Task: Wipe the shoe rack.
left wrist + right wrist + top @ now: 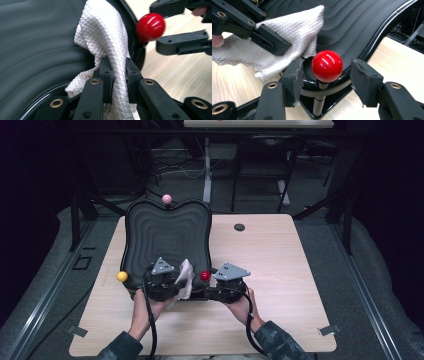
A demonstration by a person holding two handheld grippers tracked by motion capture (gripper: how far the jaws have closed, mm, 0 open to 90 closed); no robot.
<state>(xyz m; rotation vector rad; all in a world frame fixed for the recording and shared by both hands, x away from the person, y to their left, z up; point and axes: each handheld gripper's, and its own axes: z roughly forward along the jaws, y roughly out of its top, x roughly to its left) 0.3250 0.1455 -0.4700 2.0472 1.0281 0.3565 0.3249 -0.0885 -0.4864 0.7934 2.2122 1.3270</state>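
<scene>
The left gripper (117, 72) pinches a soft, limp white cloth (105, 37) at the black tray's (165, 227) near edge. The right gripper (325, 72), jaws spread, straddles the hard, slick red knob (327, 65); squeezing its widest part would likely hold best.

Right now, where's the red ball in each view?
High view: red ball at the black tray's near right corner.
Left gripper view: upper right, between the right gripper's jaws.
Right gripper view: centre.
Shared landmark: white cloth.
</scene>
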